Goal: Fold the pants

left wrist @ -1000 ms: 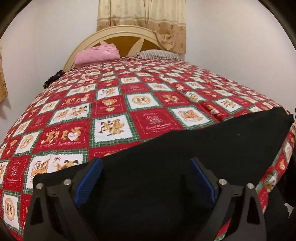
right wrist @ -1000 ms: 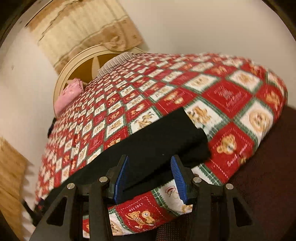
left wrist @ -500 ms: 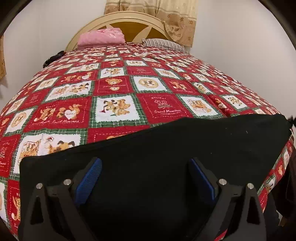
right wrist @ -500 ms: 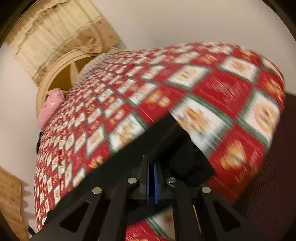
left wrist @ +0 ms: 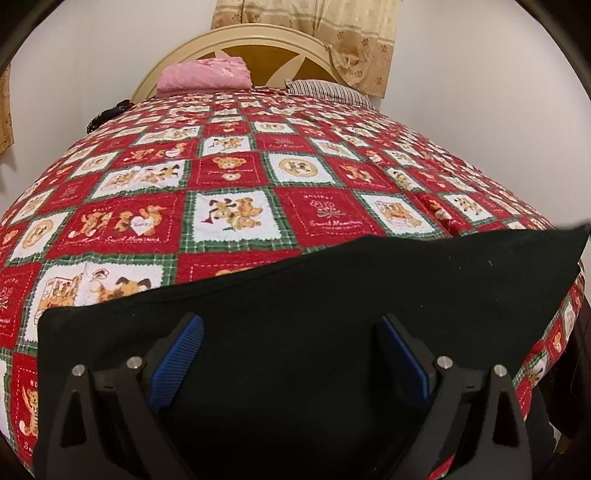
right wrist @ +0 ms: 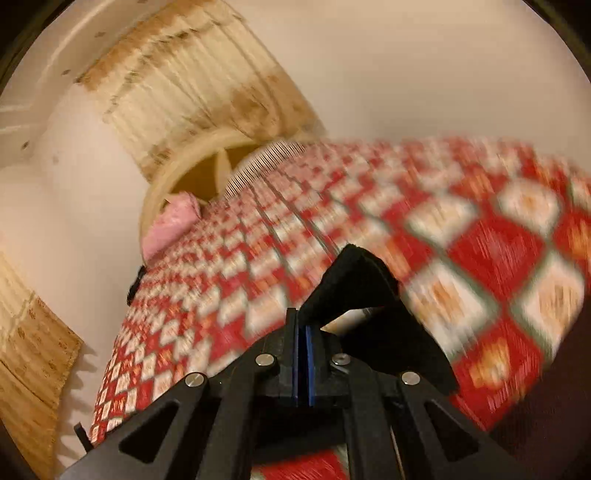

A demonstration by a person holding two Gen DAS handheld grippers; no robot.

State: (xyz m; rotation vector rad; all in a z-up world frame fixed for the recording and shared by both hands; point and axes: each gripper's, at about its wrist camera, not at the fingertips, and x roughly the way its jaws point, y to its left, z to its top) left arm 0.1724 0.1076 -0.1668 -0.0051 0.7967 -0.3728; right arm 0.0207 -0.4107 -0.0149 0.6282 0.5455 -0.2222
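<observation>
Black pants [left wrist: 369, 295] lie flat along the near edge of the bed. My left gripper [left wrist: 291, 328] is open, its blue pads [left wrist: 177, 354] wide apart just above the near left part of the pants. In the right wrist view, my right gripper [right wrist: 303, 325] is shut on an end of the black pants [right wrist: 354, 280] and holds it lifted off the bedspread, so the cloth peaks above the jaws. That view is blurred by motion.
The bed carries a red, white and green teddy-bear quilt [left wrist: 236, 177]. A pink pillow [left wrist: 203, 75] and a striped pillow [left wrist: 328, 90] lie by the cream headboard [left wrist: 236, 40]. Curtains [left wrist: 332, 29] hang behind. White walls stand at both sides.
My right gripper closed on the end of the pants and lifted it off the bed. My left gripper dropped lower over the pants and stayed open.
</observation>
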